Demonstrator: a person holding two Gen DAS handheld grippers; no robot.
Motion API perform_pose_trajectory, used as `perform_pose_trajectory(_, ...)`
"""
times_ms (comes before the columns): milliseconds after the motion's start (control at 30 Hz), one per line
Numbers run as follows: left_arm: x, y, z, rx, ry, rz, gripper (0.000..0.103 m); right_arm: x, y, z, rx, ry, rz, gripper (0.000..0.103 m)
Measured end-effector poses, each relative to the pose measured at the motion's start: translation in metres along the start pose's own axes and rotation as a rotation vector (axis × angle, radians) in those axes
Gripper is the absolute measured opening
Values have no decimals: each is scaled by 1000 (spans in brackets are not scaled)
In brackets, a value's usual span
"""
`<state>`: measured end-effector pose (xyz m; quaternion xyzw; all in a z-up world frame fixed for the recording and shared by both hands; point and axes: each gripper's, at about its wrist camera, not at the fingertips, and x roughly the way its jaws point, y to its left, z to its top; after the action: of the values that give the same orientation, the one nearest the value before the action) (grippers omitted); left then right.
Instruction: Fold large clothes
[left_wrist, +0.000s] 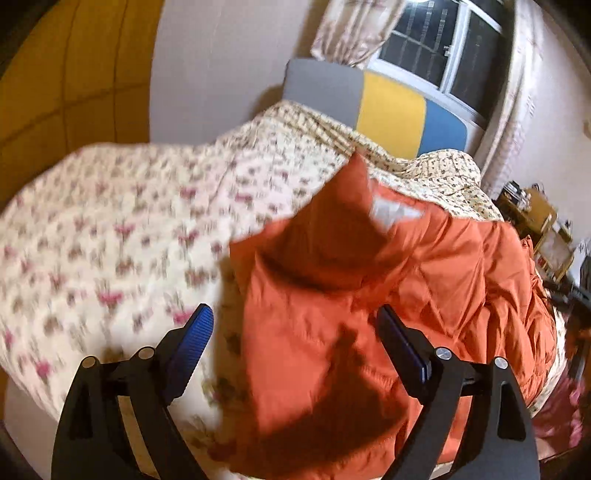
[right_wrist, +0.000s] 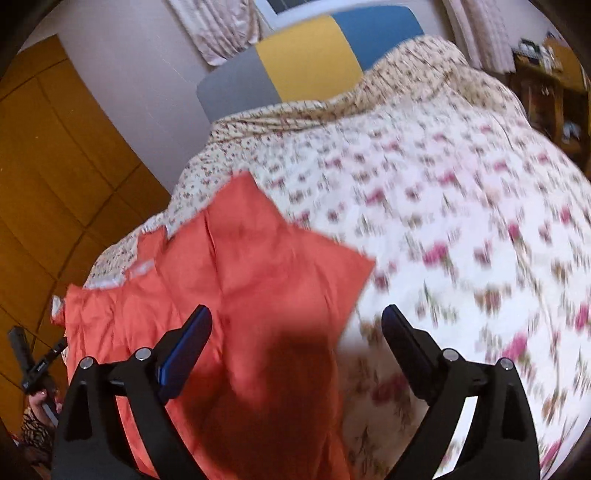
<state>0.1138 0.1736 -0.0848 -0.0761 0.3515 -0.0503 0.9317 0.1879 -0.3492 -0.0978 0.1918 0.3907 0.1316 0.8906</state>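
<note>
Bedroom, with a bed (left_wrist: 92, 229) under a floral quilt, a grey, yellow and blue headboard (left_wrist: 373, 107) at the far end, a dark window (left_wrist: 439, 48) behind it.

Left wrist view: orange puffer jacket (left_wrist: 369, 295) lying on the quilt, padded and quilted, a pointed hood or collar flap standing up toward the headboard, a pale label showing inside. Left gripper (left_wrist: 295, 328) above the jacket's near edge, fingers (left_wrist: 195, 332) spread wide — nothing between them, nothing held.

Right wrist view: same jacket (right_wrist: 240, 280) at lower left, one flat corner reaching out over the quilt (right_wrist: 461, 221). Right gripper (right_wrist: 295, 328) over that edge, fingers (right_wrist: 400, 332) likewise wide apart and empty. At the far left edge, the handle of the other gripper in a hand (right_wrist: 38, 400), blurred.

Likely light for its bulk, soft and springy — prone to puffing back open after a fold. Smooth shell probably slippery between pads, so a deep bite on a seam, hem or sleeve cuff preferable to a pinch of loose fabric.
</note>
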Motion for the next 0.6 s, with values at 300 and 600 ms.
perform_pose_trajectory(300, 60, -18, 58, 116, 76, -103, 94, 53, 23, 29, -65, 92, 61, 75)
perform_pose_trajectory(600, 52, -21, 47, 11, 35, -193, 28, 13, 40, 13, -107, -13, 15, 15)
